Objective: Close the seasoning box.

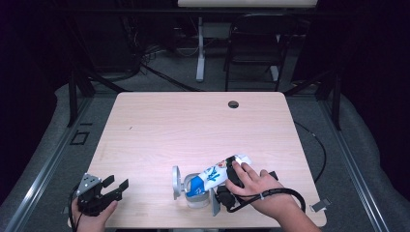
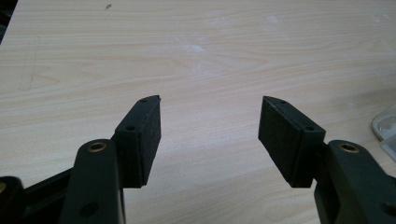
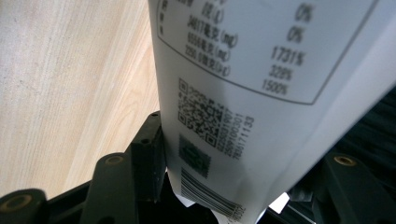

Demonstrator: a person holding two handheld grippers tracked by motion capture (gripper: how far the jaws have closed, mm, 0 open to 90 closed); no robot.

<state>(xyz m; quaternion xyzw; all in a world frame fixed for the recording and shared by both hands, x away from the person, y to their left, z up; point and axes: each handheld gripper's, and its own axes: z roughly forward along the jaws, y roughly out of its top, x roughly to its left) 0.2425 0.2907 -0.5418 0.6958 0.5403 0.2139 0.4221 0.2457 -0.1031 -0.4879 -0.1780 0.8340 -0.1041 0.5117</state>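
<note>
High view: right gripper (image 1: 231, 180) clamps white-and-blue pouch (image 1: 212, 177), tilted over clear jar (image 1: 196, 195) near table (image 1: 193, 125) front edge. Left gripper (image 1: 116, 188) open, empty. Light wood; dark room, chair (image 1: 254, 43).

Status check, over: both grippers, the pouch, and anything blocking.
Left gripper open, idle at table edge. Right gripper shut on pouch, tipped into clear container. Nothing blocking.

From my high view the table (image 1: 159, 125) is evenly lit, the room around it nearly black. Up close, the packet (image 3: 261, 93) print blurs toward my frame's top; soft shadows sit under the pads (image 2: 144, 140).
</note>
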